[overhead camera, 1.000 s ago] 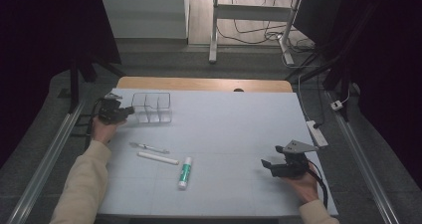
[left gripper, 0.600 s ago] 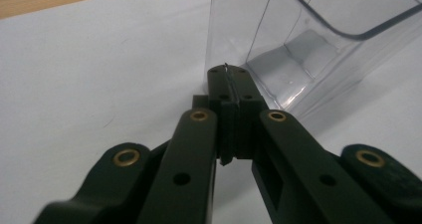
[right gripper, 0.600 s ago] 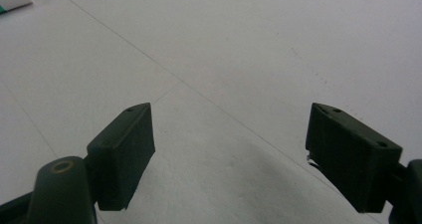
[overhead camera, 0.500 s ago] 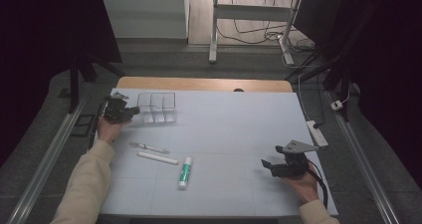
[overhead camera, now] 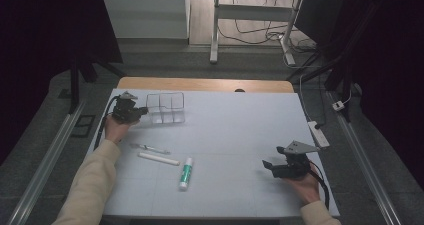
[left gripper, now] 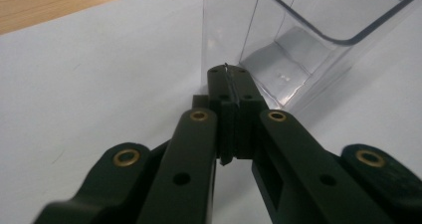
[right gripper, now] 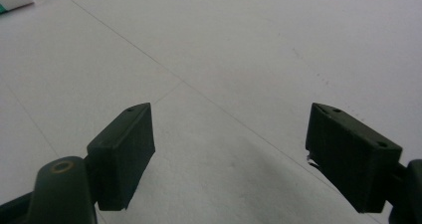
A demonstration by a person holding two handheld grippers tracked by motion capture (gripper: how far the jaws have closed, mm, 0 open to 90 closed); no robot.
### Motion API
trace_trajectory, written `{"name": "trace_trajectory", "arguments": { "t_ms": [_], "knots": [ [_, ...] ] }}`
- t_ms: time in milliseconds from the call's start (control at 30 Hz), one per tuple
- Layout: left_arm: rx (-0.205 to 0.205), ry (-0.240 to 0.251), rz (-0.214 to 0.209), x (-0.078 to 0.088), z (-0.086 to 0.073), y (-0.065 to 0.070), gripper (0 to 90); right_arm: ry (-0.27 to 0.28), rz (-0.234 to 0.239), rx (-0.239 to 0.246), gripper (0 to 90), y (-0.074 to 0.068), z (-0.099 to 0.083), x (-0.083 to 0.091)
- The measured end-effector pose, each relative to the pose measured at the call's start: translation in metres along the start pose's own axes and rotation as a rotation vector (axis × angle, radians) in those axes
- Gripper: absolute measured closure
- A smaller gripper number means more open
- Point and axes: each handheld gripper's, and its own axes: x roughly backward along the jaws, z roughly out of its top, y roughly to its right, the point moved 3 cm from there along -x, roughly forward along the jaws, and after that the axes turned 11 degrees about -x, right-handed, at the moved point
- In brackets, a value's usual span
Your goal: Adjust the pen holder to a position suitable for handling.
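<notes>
Left gripper (overhead camera: 141, 114), jaws closed empty, nudges the clear organizer (overhead camera: 165, 108) near the counter's far-left corner: push low and gently; right gripper (overhead camera: 266, 165) rests, jaws open.

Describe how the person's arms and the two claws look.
Both claws are black. The left claw has brass-coloured rivets on its linkage and a dark cable trailing back. The right claw carries a grey three-cornered plate on top and a black cable. The person wears cream long sleeves.

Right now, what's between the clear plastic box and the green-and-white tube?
In the high view, between clear plastic box and green-and-white tube lie a thin pen and a white stick.
</notes>
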Motion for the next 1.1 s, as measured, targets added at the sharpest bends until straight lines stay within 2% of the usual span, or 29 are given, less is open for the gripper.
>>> {"name": "trace_trajectory", "arguments": {
  "t_ms": [500,1100],
  "knots": [
    [-0.016,-0.005,-0.014,-0.015,0.012,0.008,89.0,-0.008,-0.005,0.0,18.3,0.0,-0.001,-0.001],
    [-0.036,0.001,-0.031,-0.023,0.022,0.016,88.9,-0.006,0.005,-0.006,18.6,0.0,-0.001,-0.002]
  ]
}}
